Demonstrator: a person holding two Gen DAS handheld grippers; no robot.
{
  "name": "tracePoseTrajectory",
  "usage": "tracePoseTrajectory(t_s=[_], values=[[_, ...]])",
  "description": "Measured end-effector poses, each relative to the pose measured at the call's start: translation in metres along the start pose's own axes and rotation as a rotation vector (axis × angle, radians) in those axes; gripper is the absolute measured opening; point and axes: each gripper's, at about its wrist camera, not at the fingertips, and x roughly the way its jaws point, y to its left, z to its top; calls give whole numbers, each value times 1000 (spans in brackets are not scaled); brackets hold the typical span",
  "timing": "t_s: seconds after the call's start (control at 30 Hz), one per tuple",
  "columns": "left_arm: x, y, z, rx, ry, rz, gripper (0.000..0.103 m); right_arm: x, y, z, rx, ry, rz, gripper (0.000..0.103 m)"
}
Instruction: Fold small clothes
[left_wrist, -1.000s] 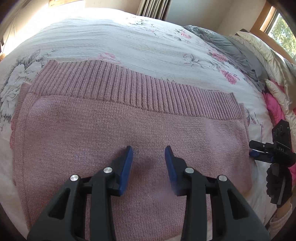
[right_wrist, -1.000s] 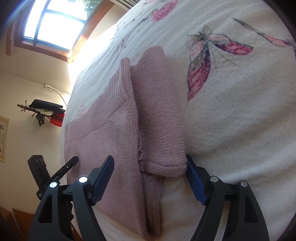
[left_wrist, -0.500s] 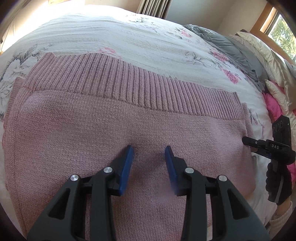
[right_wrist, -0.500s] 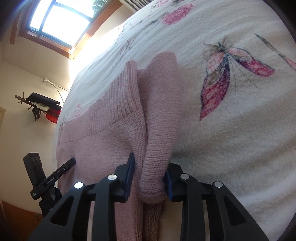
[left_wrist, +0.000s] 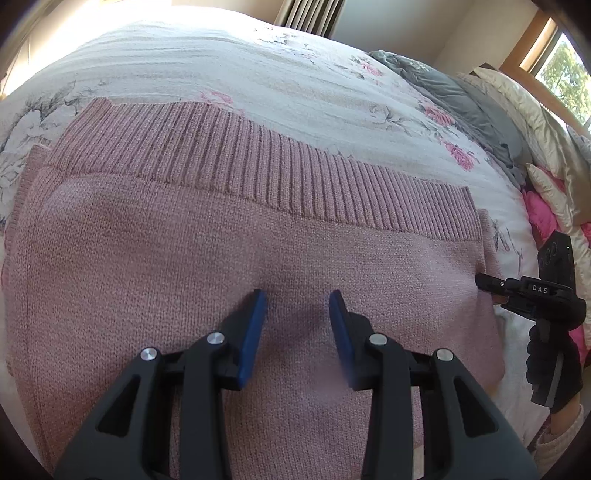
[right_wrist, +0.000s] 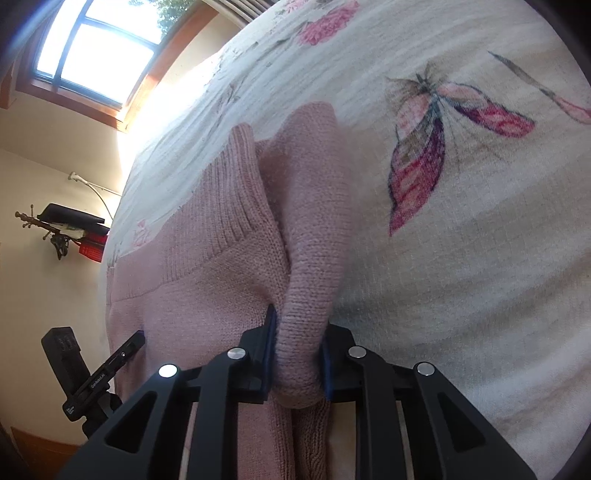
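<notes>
Evidently the right tongs (right_wrist: 297, 354) pinch the sweater's sleeve (right_wrist: 310, 229) to fold it inward, while the left tongs (left_wrist: 297, 317), spread, hover over the sweater (left_wrist: 221, 258) on the bed (left_wrist: 258, 74).

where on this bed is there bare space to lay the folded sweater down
Bare bedspread lies beyond the sweater's ribbed hem, toward the sunlit far edge. More lies right of the sleeve held by the right gripper, around the butterfly print. The side with the grey blanket and pillows is crowded.

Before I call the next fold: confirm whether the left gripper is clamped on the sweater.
No. The left gripper hangs open over the pink sweater, blue pads apart with bare knit showing between them.
</notes>
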Motion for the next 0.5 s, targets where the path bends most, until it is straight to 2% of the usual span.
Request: tracePoseTrajectory(t_s=[0.17,0.27,0.5], values=[[-30,18,-1,-42,-56,-27,38,-19,40,3,-62,-16,17,18],[-45,32,-1,-65,-79,-37,39,-23,84,1,-157,-12,-5,18],[-67,59,-3,-108,-108,-61,41,2,187,-17,-392,43,-33,17]])
